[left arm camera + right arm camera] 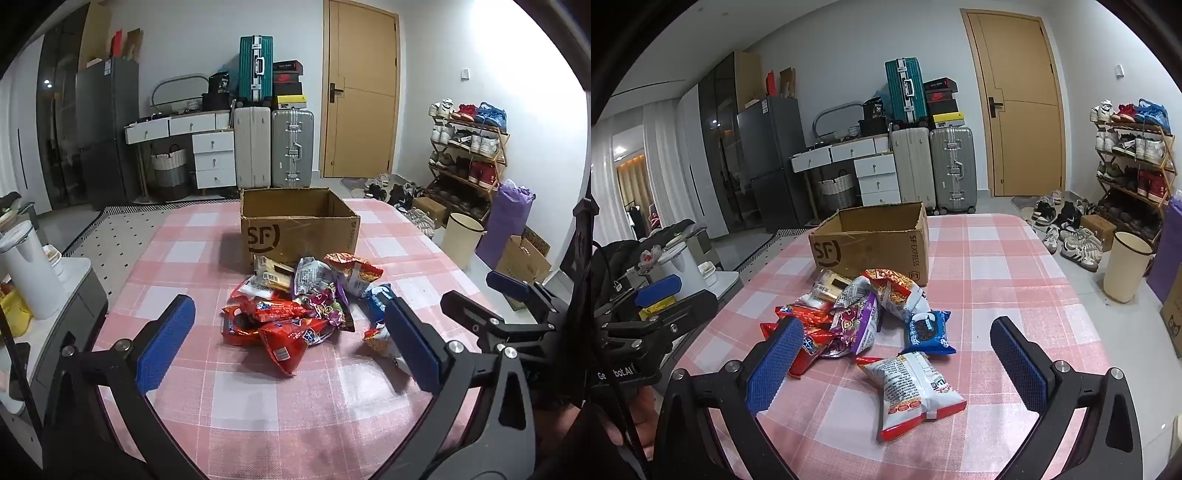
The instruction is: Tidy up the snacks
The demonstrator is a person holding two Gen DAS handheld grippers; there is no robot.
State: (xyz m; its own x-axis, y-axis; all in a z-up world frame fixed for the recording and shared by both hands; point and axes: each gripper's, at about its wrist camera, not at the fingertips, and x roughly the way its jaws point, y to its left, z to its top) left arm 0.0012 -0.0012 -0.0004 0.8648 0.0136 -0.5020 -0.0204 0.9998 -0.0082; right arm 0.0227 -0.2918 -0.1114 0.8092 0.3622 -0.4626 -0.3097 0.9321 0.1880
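Note:
A pile of snack packets [295,306] lies on the pink checked tablecloth [258,398], in front of an open cardboard box [295,225] marked SF. The box also shows in the right wrist view [871,243]. In that view a white and red packet [916,391] lies nearest, a blue cookie packet [927,332] behind it, then the pile [846,314]. My left gripper [288,343] is open and empty, hovering just before the pile. My right gripper [897,365] is open and empty, with the white and red packet between its fingers' line of view.
Beyond the table stand suitcases [273,147], a white drawer desk [207,147] and a door [360,88]. A shoe rack [469,147], a cream bin [461,240] and boxes are on the right. A white appliance [26,269] stands on a side cabinet at left.

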